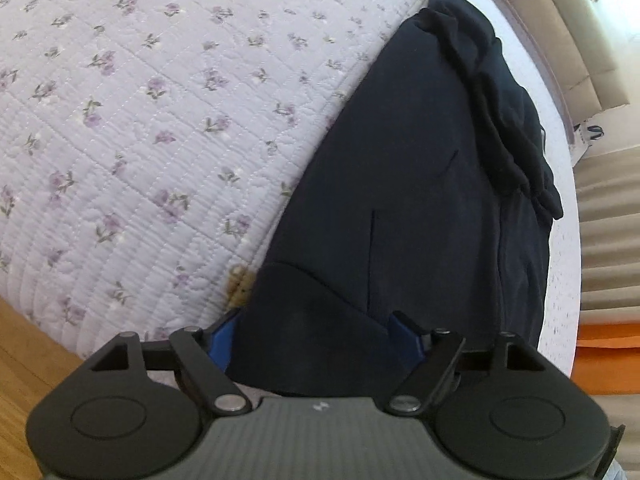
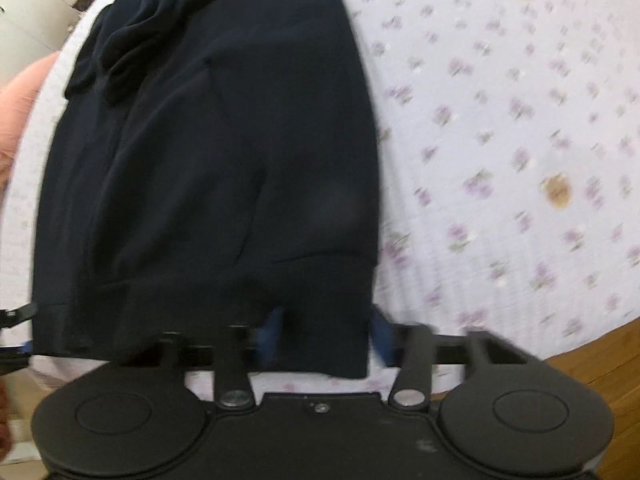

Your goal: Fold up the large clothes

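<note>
A large dark navy garment (image 1: 420,184) lies folded lengthwise on the bed, with a bunched part (image 1: 496,92) along its far side. My left gripper (image 1: 316,328) hangs over its near end. The blue fingers (image 1: 228,332) stand wide apart and a loose hump of the cloth sits between them, not pinched. In the right wrist view the same garment (image 2: 224,152) fills the left half. My right gripper (image 2: 326,328) straddles its near right corner. The cloth lies flat between the blue fingers (image 2: 382,326), and a thin pale gap shows beside the right one. This view is blurred.
A quilted lilac bedspread (image 1: 140,120) with small flowers covers the bed. Wooden floor (image 1: 24,360) shows past its near edge. An orange cloth (image 1: 608,340) and a beige padded headboard (image 1: 576,48) lie beyond the garment. A peach pillow (image 2: 20,100) sits at the left.
</note>
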The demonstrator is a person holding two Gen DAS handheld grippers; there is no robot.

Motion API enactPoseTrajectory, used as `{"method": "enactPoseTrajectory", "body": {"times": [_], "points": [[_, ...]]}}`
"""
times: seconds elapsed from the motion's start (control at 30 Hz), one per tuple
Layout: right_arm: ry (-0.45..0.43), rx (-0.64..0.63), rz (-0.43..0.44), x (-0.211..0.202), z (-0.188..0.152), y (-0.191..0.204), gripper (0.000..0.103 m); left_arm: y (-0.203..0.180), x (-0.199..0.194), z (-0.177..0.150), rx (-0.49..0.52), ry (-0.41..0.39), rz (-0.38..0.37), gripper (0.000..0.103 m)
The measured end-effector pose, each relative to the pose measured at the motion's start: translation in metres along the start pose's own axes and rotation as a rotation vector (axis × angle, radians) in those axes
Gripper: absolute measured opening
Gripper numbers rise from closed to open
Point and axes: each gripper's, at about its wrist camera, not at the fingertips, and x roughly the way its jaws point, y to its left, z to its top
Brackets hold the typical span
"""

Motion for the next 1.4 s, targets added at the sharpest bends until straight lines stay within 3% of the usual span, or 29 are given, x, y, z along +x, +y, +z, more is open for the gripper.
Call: {"method": "enactPoseTrajectory", "body": {"times": [0.03,0.1,0.13,0.2,0.3,0.47,0.53,0.73,0.87,0.9,0.93,0.97,1.0,1.27,1.4], "points": [[-0.006,0.001,-0.009,0.001,-0.002,0.001,0.038,-0.002,0.000,-0.001,0.013,-0.001,0.012,0.074],[-0.027,-0.026,-0.039,0.001,-0.003,0.006,0.023,-0.007,0.000,-0.004,0.050,-0.009,0.070,0.052],[-0.043,-0.050,-0.050,0.000,-0.005,0.011,0.019,-0.010,0.000,-0.005,0.066,-0.013,0.099,0.046],[-0.065,-0.064,-0.047,-0.004,-0.006,0.016,0.011,-0.013,-0.002,-0.007,0.086,-0.024,0.124,0.011],[-0.104,-0.069,-0.033,-0.015,-0.004,0.020,0.009,-0.021,-0.012,-0.008,0.127,-0.060,0.101,0.007],[-0.215,-0.074,0.019,-0.055,0.024,0.024,0.007,-0.045,-0.046,0.015,0.108,-0.177,-0.047,0.007],[-0.266,-0.083,0.039,-0.066,0.046,0.033,0.007,-0.064,-0.052,0.036,0.124,-0.220,-0.063,0.007],[-0.429,-0.123,-0.020,-0.070,0.148,0.065,0.007,-0.136,-0.037,0.140,0.206,-0.357,-0.155,0.007],[-0.518,-0.067,-0.064,-0.057,0.230,0.071,0.008,-0.181,-0.005,0.211,0.268,-0.446,-0.143,0.014],[-0.517,-0.030,-0.076,-0.050,0.250,0.069,0.018,-0.187,0.004,0.223,0.260,-0.450,-0.141,0.022],[-0.511,-0.009,-0.071,-0.043,0.266,0.068,0.034,-0.190,0.012,0.234,0.252,-0.438,-0.145,0.029],[-0.502,0.007,-0.085,-0.037,0.279,0.067,0.068,-0.189,0.018,0.241,0.248,-0.434,-0.136,0.049],[-0.498,0.017,-0.108,-0.032,0.287,0.065,0.077,-0.188,0.023,0.244,0.249,-0.438,-0.115,0.062],[-0.422,-0.102,-0.196,0.000,0.306,0.067,0.074,-0.179,0.070,0.273,0.529,-0.286,-0.005,0.060],[-0.426,-0.148,-0.217,0.017,0.324,0.072,0.074,-0.177,0.089,0.296,0.506,-0.239,-0.031,0.066]]}}
